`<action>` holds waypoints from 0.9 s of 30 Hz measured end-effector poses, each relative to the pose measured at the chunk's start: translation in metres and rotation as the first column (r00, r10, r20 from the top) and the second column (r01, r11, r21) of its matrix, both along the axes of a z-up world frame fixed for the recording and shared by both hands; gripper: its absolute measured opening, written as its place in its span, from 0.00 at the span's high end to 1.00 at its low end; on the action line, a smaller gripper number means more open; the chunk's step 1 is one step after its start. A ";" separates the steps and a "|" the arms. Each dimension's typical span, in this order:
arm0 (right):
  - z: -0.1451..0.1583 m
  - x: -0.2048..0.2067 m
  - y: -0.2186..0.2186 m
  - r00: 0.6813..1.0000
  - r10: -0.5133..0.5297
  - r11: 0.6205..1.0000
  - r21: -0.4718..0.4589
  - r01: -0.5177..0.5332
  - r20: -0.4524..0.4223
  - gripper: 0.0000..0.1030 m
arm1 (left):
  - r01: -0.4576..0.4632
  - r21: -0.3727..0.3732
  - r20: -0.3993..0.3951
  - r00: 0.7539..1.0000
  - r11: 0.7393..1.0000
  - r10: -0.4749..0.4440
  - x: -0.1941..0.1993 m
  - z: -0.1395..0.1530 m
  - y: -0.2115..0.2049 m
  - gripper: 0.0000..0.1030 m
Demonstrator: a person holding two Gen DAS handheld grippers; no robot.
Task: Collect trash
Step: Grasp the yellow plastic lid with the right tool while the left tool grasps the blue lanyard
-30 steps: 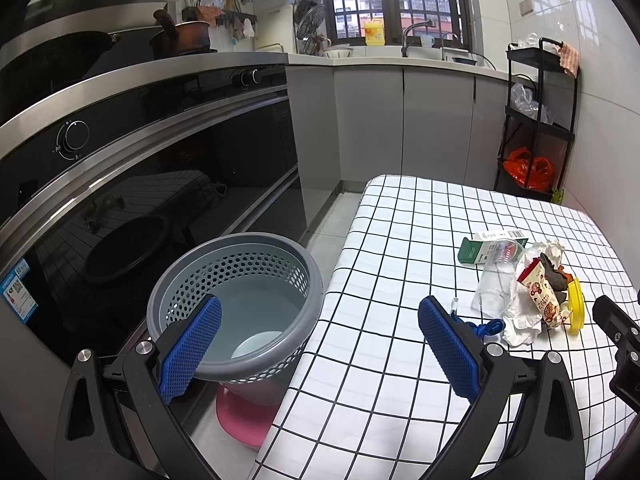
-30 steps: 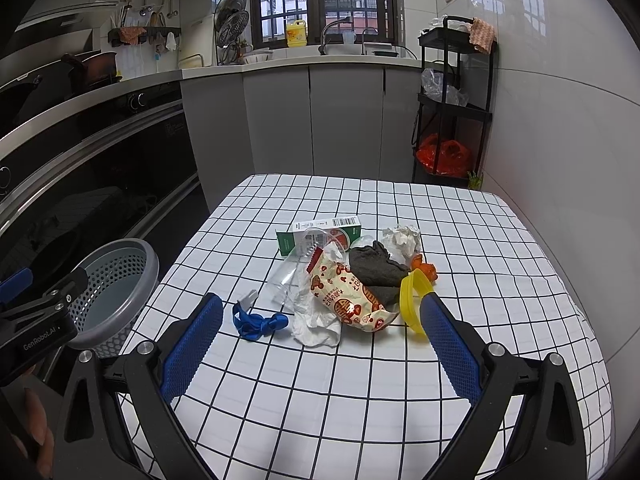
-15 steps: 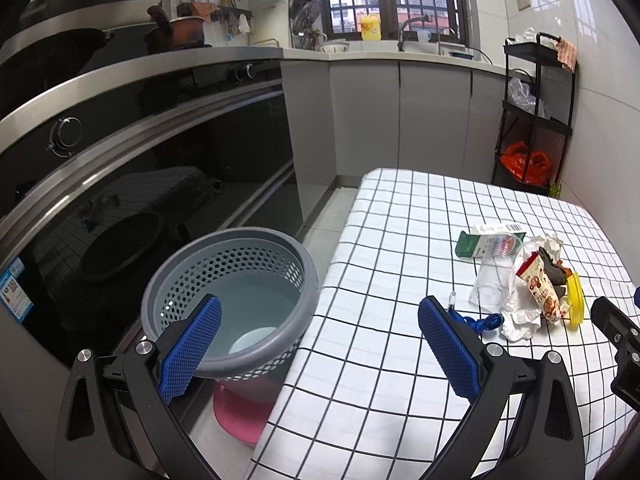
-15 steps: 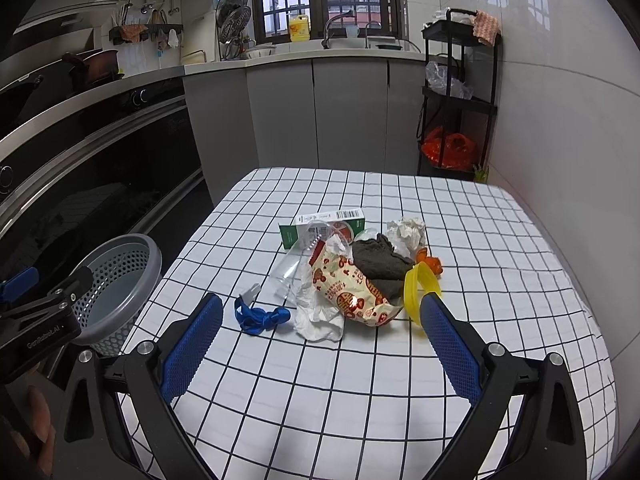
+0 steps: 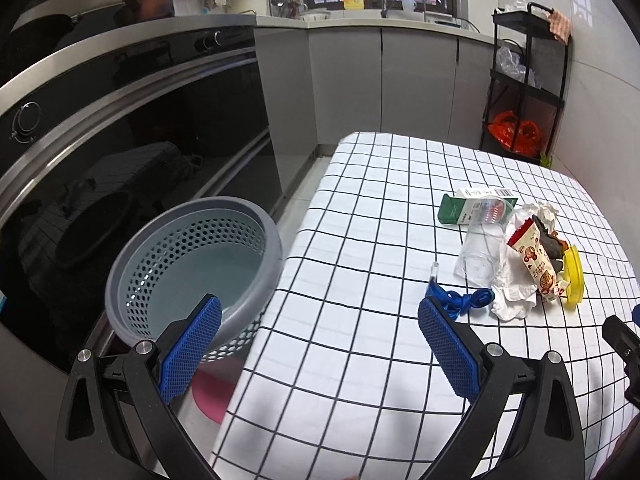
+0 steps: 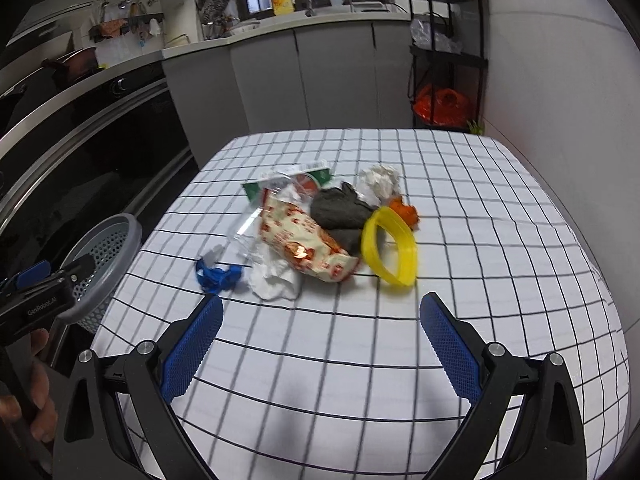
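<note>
In the left wrist view, the left claw (image 5: 319, 334) stands wide open and holds nothing; its blue pads sit at the lower left and lower right of the frame, above the edge of the table (image 5: 360, 216) with the checked cloth. The grey perforated bin (image 5: 192, 264) is at the left of the frame, just beside the table edge and lower than it, and it looks empty inside. The trash lies together in one heap at the right of the frame: a green carton (image 5: 464, 210), a clear plastic cup (image 5: 482, 248), a snack wrapper (image 5: 536, 264), a white tissue (image 5: 514, 300), a yellow ring lid (image 5: 574, 278) and a blue ribbon (image 5: 460, 298) nearest to the left claw. In the right wrist view, the right claw (image 6: 320, 332) is also wide open and empty, and it points at the same heap in the middle of the frame, with the snack wrapper (image 6: 304, 240) and the yellow ring lid (image 6: 390, 246) nearest to it. A dark crumpled piece (image 6: 340, 210) lies behind them; this view is a little blurred, so I cannot say surely what it is. I judge that the task is at its first step, the approach, since nothing is picked up yet. The next move calls for lowering the right claw over one piece at the near side, closing on it, and carrying it over the rim of the bin at the left of the frame.
</note>
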State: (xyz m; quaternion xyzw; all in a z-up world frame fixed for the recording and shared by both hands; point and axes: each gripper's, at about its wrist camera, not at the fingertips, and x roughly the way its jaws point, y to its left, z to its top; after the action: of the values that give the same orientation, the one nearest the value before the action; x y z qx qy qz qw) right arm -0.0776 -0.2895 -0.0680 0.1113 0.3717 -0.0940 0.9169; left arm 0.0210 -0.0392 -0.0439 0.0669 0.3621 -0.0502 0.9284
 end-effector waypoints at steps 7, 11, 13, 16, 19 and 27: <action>-0.015 0.015 -0.039 0.998 -0.045 0.999 0.027 0.046 -0.043 0.08 | 0.024 0.006 -0.047 0.999 1.000 -0.024 0.011 -0.015 -0.016 0.06; -0.023 0.037 -0.051 0.994 -0.076 0.997 0.012 0.078 -0.078 0.08 | 0.033 0.018 -0.056 0.998 0.999 -0.032 0.013 -0.021 -0.024 0.06; -0.027 0.050 -0.055 0.992 -0.083 0.996 0.005 0.084 -0.092 0.08 | 0.040 0.022 -0.055 0.998 0.999 -0.038 0.013 -0.022 -0.028 0.06; -0.034 0.067 -0.062 0.990 -0.077 0.996 0.025 0.081 -0.114 0.08 | 0.047 0.031 -0.054 0.997 0.998 -0.046 0.013 -0.024 -0.033 0.06; -0.046 0.082 -0.073 0.986 -0.078 0.995 0.057 0.088 -0.150 0.08 | 0.049 0.040 -0.059 0.997 0.998 -0.047 0.014 -0.026 -0.034 0.06; -0.068 0.103 -0.085 0.980 -0.038 0.989 0.131 0.065 -0.198 0.08 | 0.051 0.045 -0.070 0.996 0.998 -0.048 0.016 -0.030 -0.034 0.06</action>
State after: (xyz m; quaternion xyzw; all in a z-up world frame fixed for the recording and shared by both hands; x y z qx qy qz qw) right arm 0.0254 -0.3743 -0.1358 0.1736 0.4622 -0.1023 0.8636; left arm 0.0374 -0.0733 -0.0740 0.0955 0.3933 -0.0669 0.9120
